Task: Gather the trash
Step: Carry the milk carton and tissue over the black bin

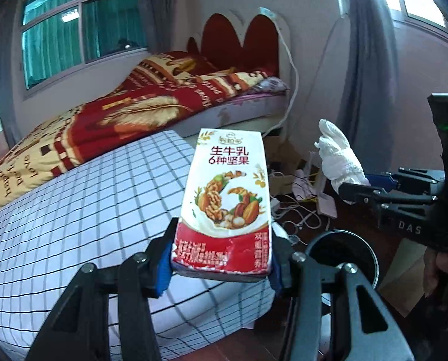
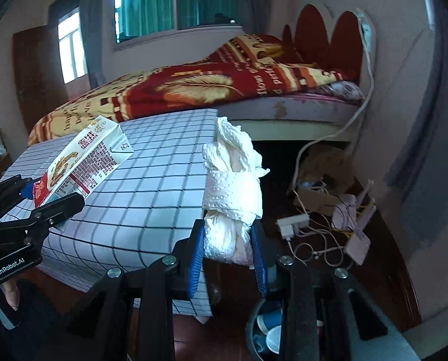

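While the left gripper (image 1: pixel 221 270) is clamped on the milk carton (image 1: pixel 227 198), crumpled tissue (image 2: pixel 231 198) is pinched by the right gripper (image 2: pixel 228 258) above the bin (image 2: pixel 269 334).

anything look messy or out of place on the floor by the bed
Yes. A tangle of cables with a white power strip sprawls loose on the floor beside the bed, next to an open cardboard box. One white cord trails up along the headboard.
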The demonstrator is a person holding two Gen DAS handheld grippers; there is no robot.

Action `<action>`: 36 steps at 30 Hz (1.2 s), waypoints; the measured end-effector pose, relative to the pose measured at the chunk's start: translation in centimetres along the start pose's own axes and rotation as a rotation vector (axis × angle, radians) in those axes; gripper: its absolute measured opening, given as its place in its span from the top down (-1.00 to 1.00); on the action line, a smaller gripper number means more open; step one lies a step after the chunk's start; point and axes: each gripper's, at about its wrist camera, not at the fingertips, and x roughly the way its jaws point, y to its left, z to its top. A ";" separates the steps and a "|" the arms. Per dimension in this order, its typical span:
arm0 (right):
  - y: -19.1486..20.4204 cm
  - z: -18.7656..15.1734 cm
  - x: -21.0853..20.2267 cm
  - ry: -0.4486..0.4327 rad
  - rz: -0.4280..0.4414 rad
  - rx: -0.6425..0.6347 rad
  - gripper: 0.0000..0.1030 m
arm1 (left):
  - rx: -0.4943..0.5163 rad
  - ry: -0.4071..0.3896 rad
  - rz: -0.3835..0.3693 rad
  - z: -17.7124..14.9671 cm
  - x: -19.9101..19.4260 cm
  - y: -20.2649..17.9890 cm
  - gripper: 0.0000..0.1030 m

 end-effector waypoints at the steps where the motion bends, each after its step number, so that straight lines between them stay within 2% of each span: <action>1: -0.5 -0.3 -0.1 0.003 -0.010 0.005 0.38 | 0.007 0.005 -0.013 0.0 0.2 -0.6 0.00; 17: -8.4 -5.8 -2.2 0.063 -0.138 0.110 0.38 | 0.093 0.078 -0.186 -1.6 3.6 -8.7 0.00; 27: -12.4 -11.7 -1.4 0.165 -0.176 0.189 0.38 | 0.140 0.201 -0.293 -4.8 7.0 -14.1 0.00; 36: -14.0 -16.1 1.3 0.285 -0.180 0.186 0.38 | 0.127 0.324 -0.364 -7.2 10.5 -16.3 0.00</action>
